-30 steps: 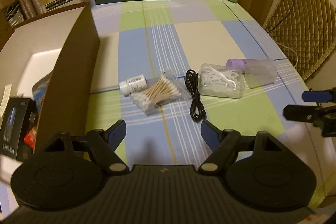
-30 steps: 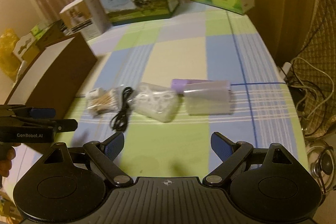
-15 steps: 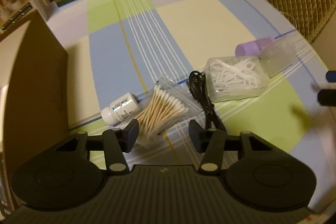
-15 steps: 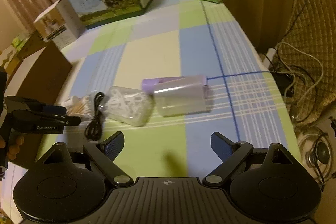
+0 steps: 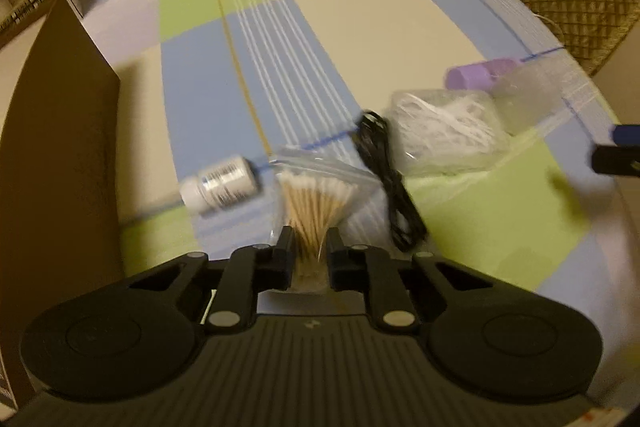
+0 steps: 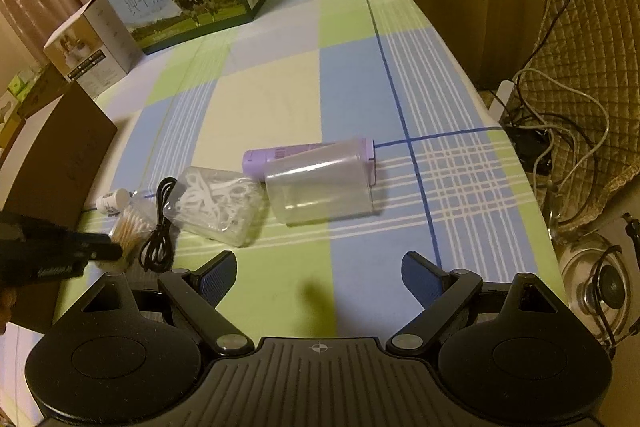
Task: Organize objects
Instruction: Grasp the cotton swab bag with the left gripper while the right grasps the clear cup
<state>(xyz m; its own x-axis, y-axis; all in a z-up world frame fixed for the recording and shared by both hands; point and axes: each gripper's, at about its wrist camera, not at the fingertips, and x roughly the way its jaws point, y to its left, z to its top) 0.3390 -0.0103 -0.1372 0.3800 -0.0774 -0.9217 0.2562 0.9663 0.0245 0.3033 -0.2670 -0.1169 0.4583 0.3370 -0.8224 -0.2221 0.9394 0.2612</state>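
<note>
Clear plastic bag of wooden cotton swabs (image 5: pixel 316 199) is pinched at its near end by the left gripper (image 5: pixel 307 247) on the checked tablecloth (image 5: pixel 360 27); the right gripper (image 6: pixel 319 269) is held wide apart, empty.

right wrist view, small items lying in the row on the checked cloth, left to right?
small white bottle → bag of cotton swabs → black cable → clear box of floss picks → clear plastic container. Purple tube behind the container left out.
</note>
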